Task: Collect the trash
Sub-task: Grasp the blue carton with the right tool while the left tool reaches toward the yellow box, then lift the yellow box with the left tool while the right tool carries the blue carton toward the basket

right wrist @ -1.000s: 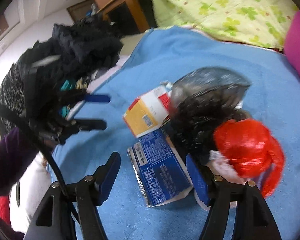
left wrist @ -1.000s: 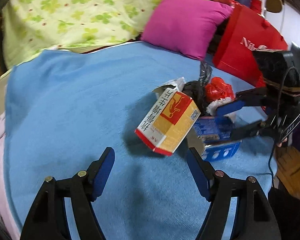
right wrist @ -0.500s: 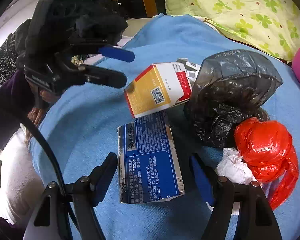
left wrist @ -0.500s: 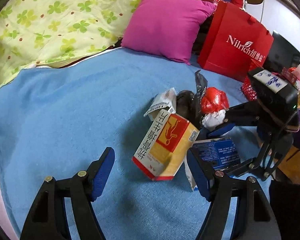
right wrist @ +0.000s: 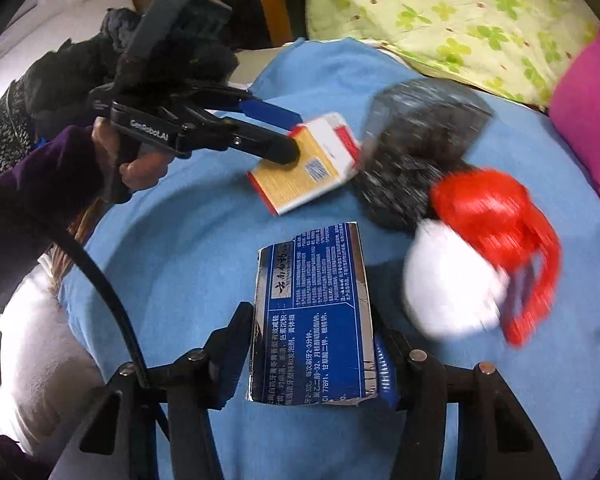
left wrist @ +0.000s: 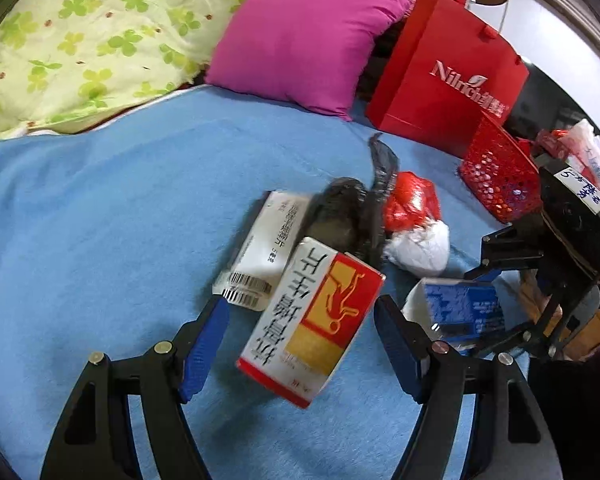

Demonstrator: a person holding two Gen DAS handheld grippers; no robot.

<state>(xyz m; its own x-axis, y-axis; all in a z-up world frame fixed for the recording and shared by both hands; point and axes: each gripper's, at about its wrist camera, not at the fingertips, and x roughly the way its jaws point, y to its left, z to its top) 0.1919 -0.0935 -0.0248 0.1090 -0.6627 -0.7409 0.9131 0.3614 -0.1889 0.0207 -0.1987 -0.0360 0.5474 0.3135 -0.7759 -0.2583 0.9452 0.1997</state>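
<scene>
Right gripper [right wrist: 306, 364] closing, clamped on blue box [right wrist: 314, 316], long axis pointing away. Left gripper [left wrist: 302, 340] apart around red-yellow box [left wrist: 316, 320], tilted, long axis running near to far. Open blue blanket [left wrist: 100, 220] at left.

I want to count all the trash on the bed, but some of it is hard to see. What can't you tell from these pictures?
- Black bag, right wrist view: motion blur; contents unreadable.
- Red bag and white wad, right wrist view: blurred, so whether they touch is unclear.
- White box, left wrist view: partly covered by the yellow-red box.
- Blue box, left wrist view: cut off by the left gripper's finger.
- Red basket, left wrist view: inside not visible.
</scene>
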